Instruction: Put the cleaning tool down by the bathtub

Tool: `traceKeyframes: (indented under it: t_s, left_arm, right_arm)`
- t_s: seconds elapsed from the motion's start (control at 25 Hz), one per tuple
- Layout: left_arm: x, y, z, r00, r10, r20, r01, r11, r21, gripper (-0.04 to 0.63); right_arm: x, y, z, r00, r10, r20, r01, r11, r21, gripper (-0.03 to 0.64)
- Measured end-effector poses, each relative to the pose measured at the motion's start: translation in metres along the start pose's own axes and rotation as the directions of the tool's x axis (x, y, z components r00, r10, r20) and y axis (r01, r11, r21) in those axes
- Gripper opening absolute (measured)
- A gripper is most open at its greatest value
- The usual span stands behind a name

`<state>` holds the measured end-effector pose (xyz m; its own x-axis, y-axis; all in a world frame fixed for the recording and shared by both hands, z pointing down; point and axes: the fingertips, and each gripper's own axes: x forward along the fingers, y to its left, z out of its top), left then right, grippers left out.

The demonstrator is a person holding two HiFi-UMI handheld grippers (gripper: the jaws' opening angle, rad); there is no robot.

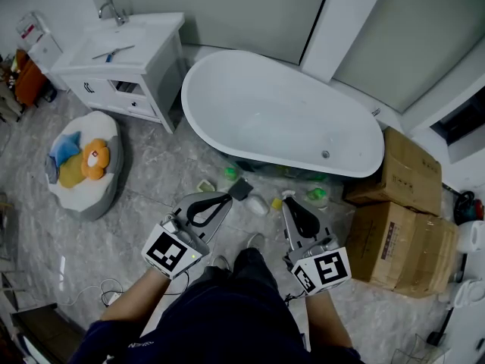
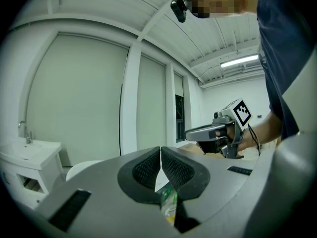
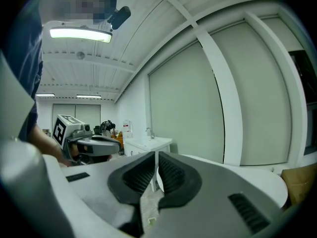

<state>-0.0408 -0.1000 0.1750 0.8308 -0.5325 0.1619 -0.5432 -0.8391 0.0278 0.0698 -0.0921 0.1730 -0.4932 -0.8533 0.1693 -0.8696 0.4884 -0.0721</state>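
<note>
Both forearms reach forward and down from the person's body, held level and near each other. The left gripper [image 1: 226,198] has its jaws pressed together on nothing, and the right gripper [image 1: 287,202] has its jaws drawn to a thin slit, also empty. Just past the left tips, the dark grey cleaning tool [image 1: 241,189] lies on the floor [image 1: 167,180] among small bottles [image 1: 229,174] below the bathtub [image 1: 198,123]; whether the tips touch it cannot be told. Cardboard boxes [image 1: 398,237] close off the right side. To the left, bare floor runs to a round cushion [image 1: 83,196] and a white vanity [image 1: 155,70].
</note>
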Motion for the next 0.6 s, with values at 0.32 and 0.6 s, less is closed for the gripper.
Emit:
traceKeyframes:
  t_s: [0.32,0.6]
  left_arm:
    - [-0.003,-0.004,-0.001,1.0,-0.001,0.0,0.001,1.0,-0.005,0.035]
    - [-0.005,-0.003,0.0,1.0,-0.003,0.005,0.003,1.0,0.003,0.035]
  right_arm:
    - [-0.005,0.006,0.002,1.0,0.01,0.008,-0.01,1.0,0.0,0.005]
    - [-0.002,0.016,0.0,0.999,0.045,-0.006,-0.045,0.999,-0.001,0.005]
